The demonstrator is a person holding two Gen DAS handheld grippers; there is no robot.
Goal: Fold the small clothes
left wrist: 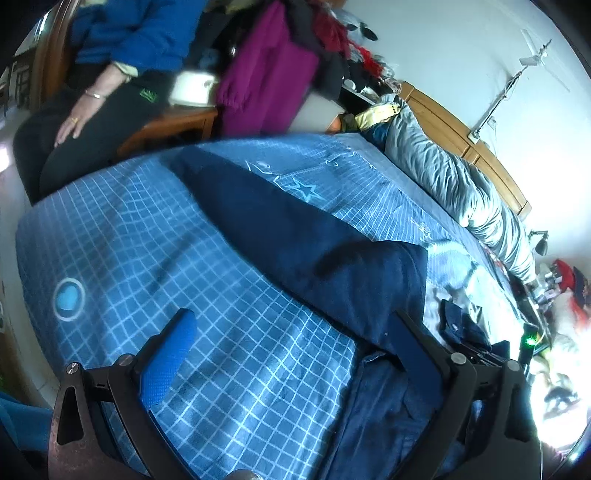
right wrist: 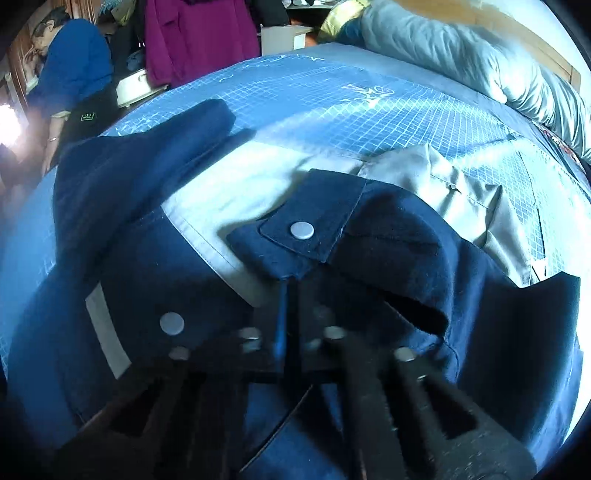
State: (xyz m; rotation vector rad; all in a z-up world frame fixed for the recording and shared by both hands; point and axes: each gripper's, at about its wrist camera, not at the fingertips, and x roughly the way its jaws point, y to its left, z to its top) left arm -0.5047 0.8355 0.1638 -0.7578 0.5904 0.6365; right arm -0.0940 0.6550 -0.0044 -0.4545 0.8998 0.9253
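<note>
A small navy jacket (left wrist: 303, 236) lies on the blue checked bedsheet (left wrist: 236, 369), one sleeve stretched toward the far left. My left gripper (left wrist: 291, 343) is open wide just above the sheet. Its blue-padded left finger (left wrist: 170, 354) is over bare sheet, and its right finger (left wrist: 410, 343) is at the jacket's near edge. In the right wrist view the navy jacket (right wrist: 388, 236) shows silver snap buttons (right wrist: 301, 230) and pale grey lining (right wrist: 229, 199). My right gripper (right wrist: 286, 306) is shut on a fold of the jacket just below the snap flap, and the cloth hides its fingertips.
A seated person in a blue top (left wrist: 122, 33) is beyond the bed's far left corner, beside a wooden stool (left wrist: 173, 122) and a hanging magenta garment (left wrist: 266, 70). A grey duvet (left wrist: 450, 181) lies along the wooden headboard (left wrist: 480, 147). Clutter sits at the right edge.
</note>
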